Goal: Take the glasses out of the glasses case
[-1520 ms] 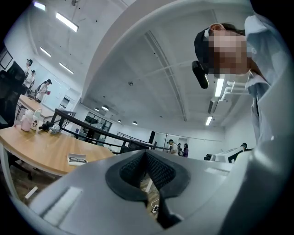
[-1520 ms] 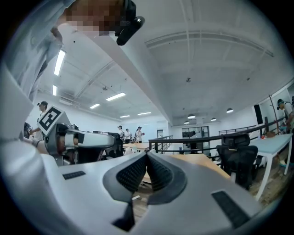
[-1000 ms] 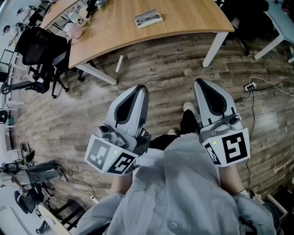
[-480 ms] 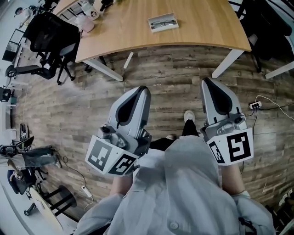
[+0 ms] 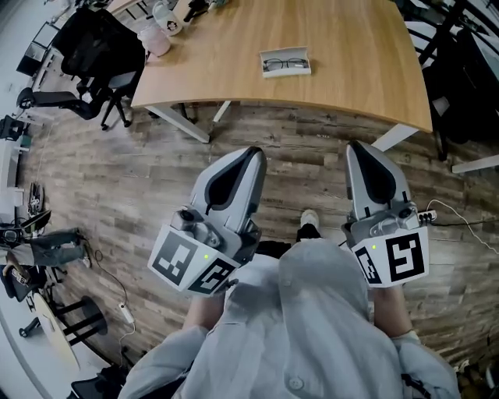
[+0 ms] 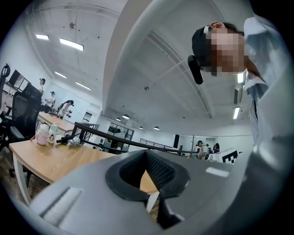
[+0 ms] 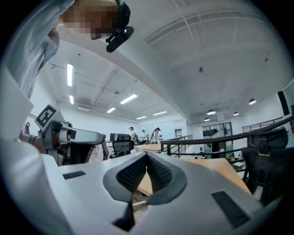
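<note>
Wood-plank floor (image 5: 117,171) filled most of the head view in an open office, with a long wooden table (image 5: 218,70) across the top and a black chair (image 5: 97,51) at its left end. A person in a grey top (image 5: 296,335) stood well short of the table and held 2 grippers close to the body, both pointing forward over the floor. The left gripper (image 5: 253,152) had its jaws together at the tips with nothing between them. The right gripper (image 5: 360,148) was the same, closed and empty.

The case (image 5: 288,73) sat open on the table near its front edge, well apart from both grippers, with the glasses (image 5: 284,63) lying inside it. A pink cup (image 5: 156,39) and a white mug (image 5: 165,15) stood near the table's left end.

The task appeared to be at its approach step, with no reach yet begun. The next move likely called for closing the gap to the table and parting the jaws of 1 gripper. It would then need to take the thin frame lightly, perhaps while the other gripper steadied the case.
</note>
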The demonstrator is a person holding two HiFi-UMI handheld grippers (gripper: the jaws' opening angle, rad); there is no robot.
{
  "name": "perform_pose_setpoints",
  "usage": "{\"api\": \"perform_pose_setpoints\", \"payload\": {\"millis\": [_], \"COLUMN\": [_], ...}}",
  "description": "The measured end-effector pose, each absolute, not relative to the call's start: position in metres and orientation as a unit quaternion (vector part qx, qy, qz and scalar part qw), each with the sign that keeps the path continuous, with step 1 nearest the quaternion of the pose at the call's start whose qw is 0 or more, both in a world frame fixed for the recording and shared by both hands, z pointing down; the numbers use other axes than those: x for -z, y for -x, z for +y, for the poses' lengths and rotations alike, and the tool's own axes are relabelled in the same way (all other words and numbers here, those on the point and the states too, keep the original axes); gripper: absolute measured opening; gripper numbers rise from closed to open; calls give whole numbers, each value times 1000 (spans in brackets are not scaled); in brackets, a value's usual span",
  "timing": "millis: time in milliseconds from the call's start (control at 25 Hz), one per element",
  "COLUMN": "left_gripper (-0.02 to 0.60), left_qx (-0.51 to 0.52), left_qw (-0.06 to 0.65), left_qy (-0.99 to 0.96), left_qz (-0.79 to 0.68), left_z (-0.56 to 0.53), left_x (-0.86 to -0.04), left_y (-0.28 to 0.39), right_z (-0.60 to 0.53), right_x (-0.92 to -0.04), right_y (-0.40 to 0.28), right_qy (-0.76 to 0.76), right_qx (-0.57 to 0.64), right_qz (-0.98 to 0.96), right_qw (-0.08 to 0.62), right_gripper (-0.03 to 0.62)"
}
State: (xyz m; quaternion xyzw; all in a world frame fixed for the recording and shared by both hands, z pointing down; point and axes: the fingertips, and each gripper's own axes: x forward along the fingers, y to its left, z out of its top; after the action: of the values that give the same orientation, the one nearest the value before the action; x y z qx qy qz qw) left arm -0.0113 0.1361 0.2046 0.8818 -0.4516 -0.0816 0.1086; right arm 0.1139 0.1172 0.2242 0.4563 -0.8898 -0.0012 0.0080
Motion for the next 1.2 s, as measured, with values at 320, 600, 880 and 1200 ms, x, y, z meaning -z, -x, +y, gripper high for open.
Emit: {"api": "perform_pose_setpoints", "payload": {"millis": [320, 600, 880, 1200], "left_gripper": [5, 5, 5, 5], "left_qx": [81, 75, 70, 75], "left_qw": [98, 94, 94, 89], "left_qy": [-874, -863, -855, -857], "left_qz": [-469, -490, -505, -502], "left_z": [95, 78, 74, 60], "left_x": [-204, -203, -204, -202], "left_y": [-18, -29, -27, -24], "right_z": [72, 52, 45, 36], "right_x": [-224, -228, -230, -232], "right_y": [-143, -156, -160, -162], "right_qy": [-436, -417, -412, -422], "right_qx": [7, 2, -3, -3], "right_qz": [-900, -909, -911, -906], "right_qw": [8, 8, 4, 4], "right_gripper": [2, 2, 2, 2]}}
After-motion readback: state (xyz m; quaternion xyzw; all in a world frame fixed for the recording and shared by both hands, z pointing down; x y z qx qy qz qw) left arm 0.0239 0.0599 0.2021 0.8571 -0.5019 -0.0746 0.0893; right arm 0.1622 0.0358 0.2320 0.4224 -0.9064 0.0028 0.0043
